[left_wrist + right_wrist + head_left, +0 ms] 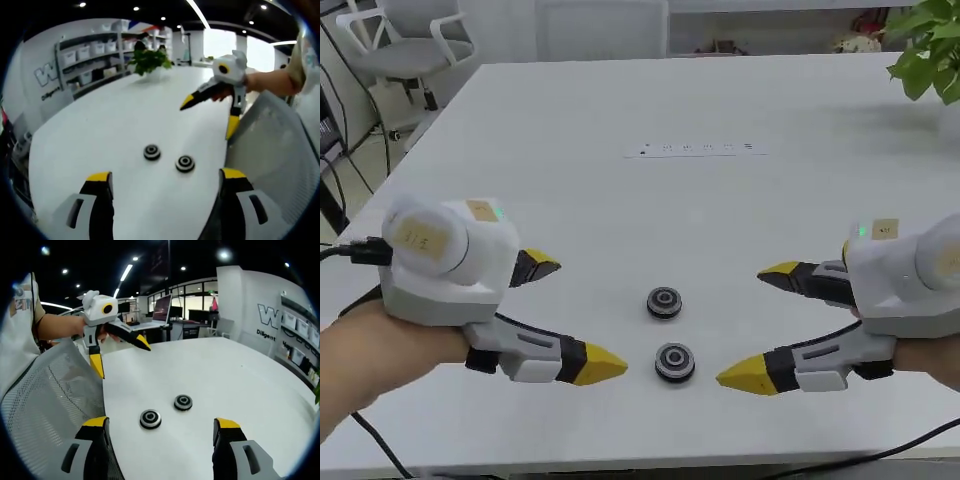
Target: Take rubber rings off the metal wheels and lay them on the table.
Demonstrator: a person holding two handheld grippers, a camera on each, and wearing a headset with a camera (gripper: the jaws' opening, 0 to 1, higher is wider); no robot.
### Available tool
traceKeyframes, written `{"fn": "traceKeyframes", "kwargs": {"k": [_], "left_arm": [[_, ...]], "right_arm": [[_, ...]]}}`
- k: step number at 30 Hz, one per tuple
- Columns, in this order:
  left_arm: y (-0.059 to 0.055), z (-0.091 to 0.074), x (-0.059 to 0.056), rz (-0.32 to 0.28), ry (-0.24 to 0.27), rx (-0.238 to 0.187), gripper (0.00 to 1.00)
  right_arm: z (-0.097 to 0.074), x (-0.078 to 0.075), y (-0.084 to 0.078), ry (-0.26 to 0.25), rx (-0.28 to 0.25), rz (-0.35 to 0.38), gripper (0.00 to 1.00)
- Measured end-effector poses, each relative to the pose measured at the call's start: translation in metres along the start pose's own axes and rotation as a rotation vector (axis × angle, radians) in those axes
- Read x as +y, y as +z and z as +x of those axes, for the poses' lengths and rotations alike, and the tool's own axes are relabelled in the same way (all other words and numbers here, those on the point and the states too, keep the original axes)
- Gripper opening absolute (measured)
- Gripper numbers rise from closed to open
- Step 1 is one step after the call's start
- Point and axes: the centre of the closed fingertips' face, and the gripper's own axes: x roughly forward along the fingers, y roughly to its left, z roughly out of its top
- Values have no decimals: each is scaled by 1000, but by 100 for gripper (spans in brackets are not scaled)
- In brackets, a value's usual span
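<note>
Left gripper (588, 315) and right gripper (745, 325), fingers (600, 365) spread wide and empty, flank the near wheel (674, 362) and far wheel (664, 302).

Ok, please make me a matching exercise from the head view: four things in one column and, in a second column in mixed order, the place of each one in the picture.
Things:
1. left hand-held gripper
2. right hand-held gripper
3. nearer metal wheel
4. plant

Places:
A. top right corner of the picture
B. left side, jaws open
C. between the lower jaw tips of both grippers
D. right side, jaws open

Pairs: 1-B, 2-D, 3-C, 4-A
</note>
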Motion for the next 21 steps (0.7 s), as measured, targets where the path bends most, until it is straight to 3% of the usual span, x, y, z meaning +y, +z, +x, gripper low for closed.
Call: {"fn": "traceKeyframes", "kwargs": {"k": [7,21], "left_arm": [[-1,8,-1,0,-9,10,86],[-5,29,-11,17,-59,44,86]], "right_arm": [[2,1,-1,9,-11,-1,80],[16,5,-12,40,22,-19,84]]}}
